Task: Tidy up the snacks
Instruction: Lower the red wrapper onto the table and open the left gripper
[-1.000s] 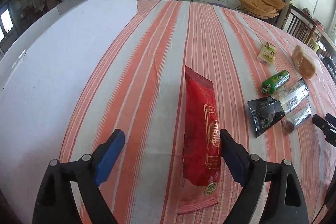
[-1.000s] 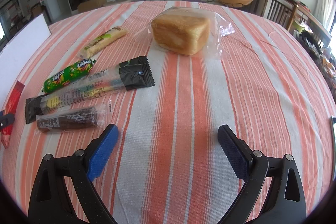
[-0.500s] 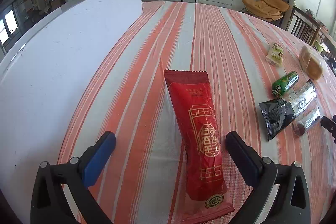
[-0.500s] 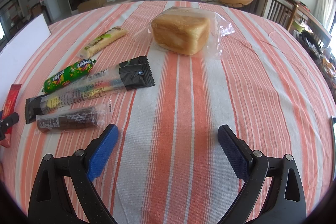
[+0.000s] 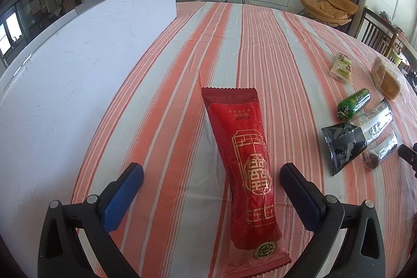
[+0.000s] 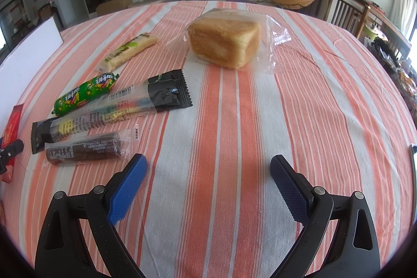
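Observation:
A long red snack packet (image 5: 245, 166) with gold print lies flat on the striped tablecloth (image 5: 260, 48). It sits between the wide jaws of my left gripper (image 5: 211, 168), nearer the right pad, and neither pad presses on it. The left gripper is open. My right gripper (image 6: 208, 160) is open too, hovering over bare cloth with nothing between its fingers. Left of it lie a brown bar in clear wrap (image 6: 86, 149), a black-and-clear packet (image 6: 112, 111), a green sausage (image 6: 86, 94) and a pale wafer bar (image 6: 130, 51). Bagged bread (image 6: 224, 43) sits farther back.
A tall white board (image 5: 78, 69) stands along the table's left side, close to the red packet. Wooden chairs (image 6: 349, 9) stand beyond the table's right edge. Striped cloth stretches bare in front of the right gripper and behind the red packet.
The left jaws spread wider and the red packet, earlier standing on its edge by the right pad, now lies flat. The right gripper has not moved.

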Demonstrator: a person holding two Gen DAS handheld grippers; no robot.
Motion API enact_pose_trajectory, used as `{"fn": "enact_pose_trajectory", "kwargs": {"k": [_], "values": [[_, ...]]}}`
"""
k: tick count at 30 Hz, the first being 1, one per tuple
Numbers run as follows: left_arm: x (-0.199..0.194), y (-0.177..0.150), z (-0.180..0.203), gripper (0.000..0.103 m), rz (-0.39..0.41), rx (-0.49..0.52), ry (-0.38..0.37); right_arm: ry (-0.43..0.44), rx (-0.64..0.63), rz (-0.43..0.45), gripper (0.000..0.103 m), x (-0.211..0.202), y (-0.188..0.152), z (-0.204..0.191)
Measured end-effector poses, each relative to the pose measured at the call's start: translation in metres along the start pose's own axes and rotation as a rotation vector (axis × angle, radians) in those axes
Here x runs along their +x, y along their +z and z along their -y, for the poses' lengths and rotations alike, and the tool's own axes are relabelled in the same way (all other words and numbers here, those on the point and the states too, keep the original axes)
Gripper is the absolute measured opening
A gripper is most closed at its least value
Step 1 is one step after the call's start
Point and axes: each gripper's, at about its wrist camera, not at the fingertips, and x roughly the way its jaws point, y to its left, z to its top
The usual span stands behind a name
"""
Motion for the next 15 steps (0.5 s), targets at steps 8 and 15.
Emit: {"fn": "enact_pose_trajectory", "kwargs": {"k": [8,15], "values": [[0.001,0.0,0.0,0.103,0.0,0.0,0.0,0.04,0.033,-0.034,0.095,-0.008,0.005,0.01],[0.002,0.0,0.001,0.103,0.0,-0.001,0.0,0.195,0.139,-0.045,0.096,-0.021,0.048,-0.023]]}}
